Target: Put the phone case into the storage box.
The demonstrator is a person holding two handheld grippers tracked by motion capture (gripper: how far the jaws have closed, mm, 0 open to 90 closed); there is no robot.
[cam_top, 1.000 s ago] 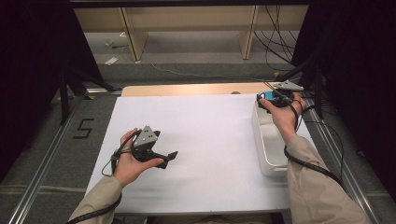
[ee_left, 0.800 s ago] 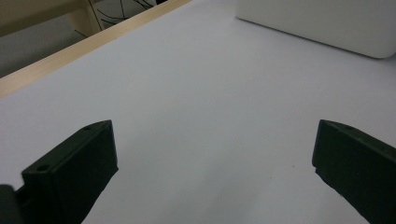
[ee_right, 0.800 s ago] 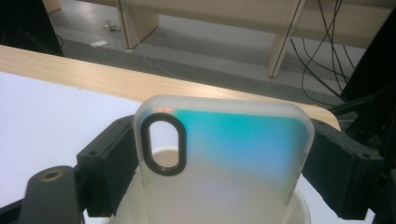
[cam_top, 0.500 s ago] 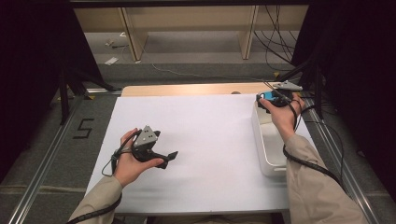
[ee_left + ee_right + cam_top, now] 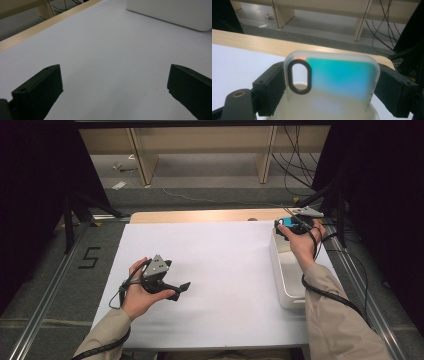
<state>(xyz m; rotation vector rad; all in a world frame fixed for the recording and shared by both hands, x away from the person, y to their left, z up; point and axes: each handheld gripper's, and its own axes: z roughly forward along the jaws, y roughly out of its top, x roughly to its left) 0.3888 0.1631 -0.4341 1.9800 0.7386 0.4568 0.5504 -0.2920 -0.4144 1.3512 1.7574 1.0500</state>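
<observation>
Item: phone case [image 5: 332, 80], translucent frosted, teal tint fading to clear, black-rimmed oval camera cutout at one end.
Orientation: long axis runs jaw to jaw; broad face toward the camera, standing on edge.
Location: held above the far end of the white bin [image 5: 286, 275], table's [image 5: 220, 270] right side.
Right gripper [image 5: 294, 226]: clamped on the case's two short ends.
Left gripper [image 5: 175, 290]: jaws spread wide, nothing between, low over the white tabletop.

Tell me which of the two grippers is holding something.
The right gripper, raised over the white bin, is shut on a translucent phone case with a teal tint. The left gripper sits open over the bare white table, holding nothing.
</observation>
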